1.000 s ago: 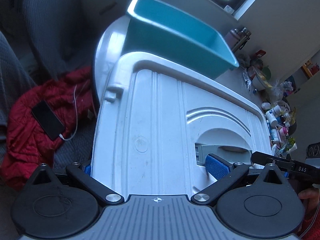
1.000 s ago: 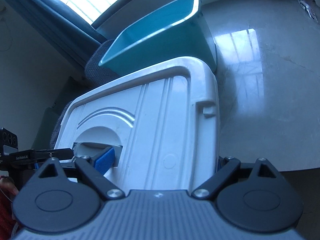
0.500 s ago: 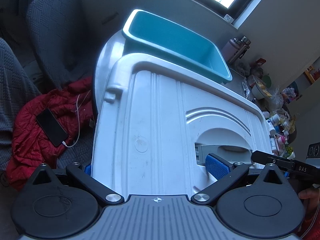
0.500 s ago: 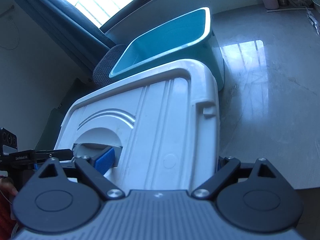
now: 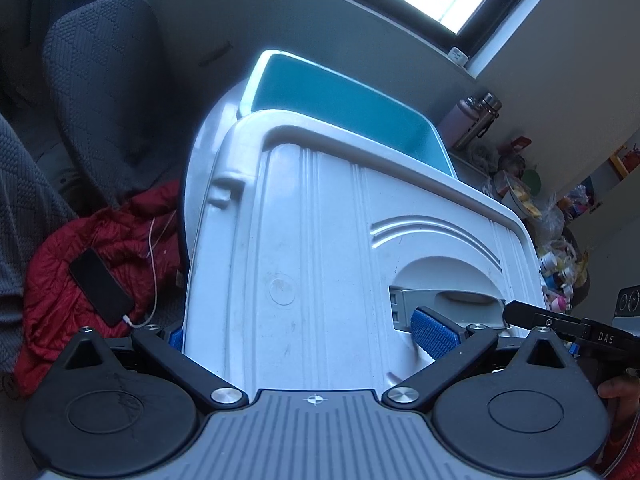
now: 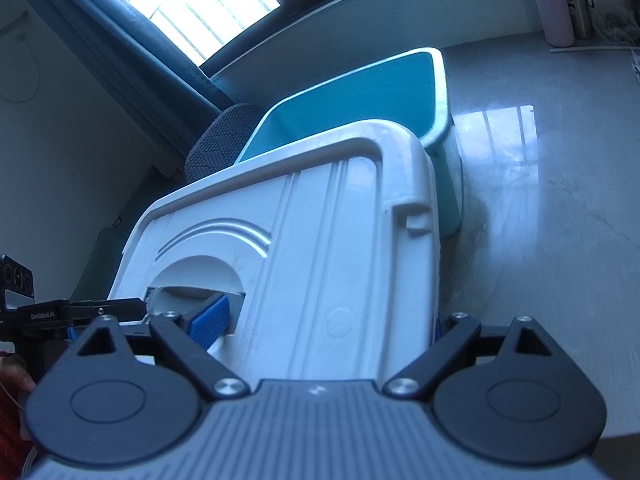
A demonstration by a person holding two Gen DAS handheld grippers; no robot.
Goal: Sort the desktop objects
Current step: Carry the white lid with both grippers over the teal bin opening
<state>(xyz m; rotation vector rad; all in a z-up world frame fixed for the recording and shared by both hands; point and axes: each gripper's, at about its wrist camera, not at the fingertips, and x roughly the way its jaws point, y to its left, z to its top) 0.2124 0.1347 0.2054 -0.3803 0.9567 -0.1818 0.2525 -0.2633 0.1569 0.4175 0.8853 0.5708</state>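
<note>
Room: window strip up top, pale glossy worktop (image 6: 552,208) running to the wall, grey chair (image 5: 104,80) off to one side with a red jacket (image 5: 92,264) and a phone (image 5: 100,286) on it.

Change vs a second ago: the white lid (image 5: 320,260) sits the same in both wrist views, but the teal bin (image 6: 360,100) beyond it shows less interior and lies lower and farther out. More wall and window are in frame. Reads as both hands raising the lid together, clear of the worktop. For the task: my guess is the lid is being carried to cap the bin or be put aside; nothing placed yet.

Near: left gripper (image 5: 304,338) spans its half of the lid, one blue pad on the outer edge, the other in the grey handle recess (image 5: 448,302). It is clamped on the lid. Right gripper (image 6: 320,320) mirrors it, jaws wide but pressing on the lid edge and recess, so grasping too. Both point down at a slant, lid tilted up away from the cameras.

Far: bin is on the worktop behind the lid; bottles (image 6: 560,4) by the wall, clutter (image 5: 560,240) at the far end.
</note>
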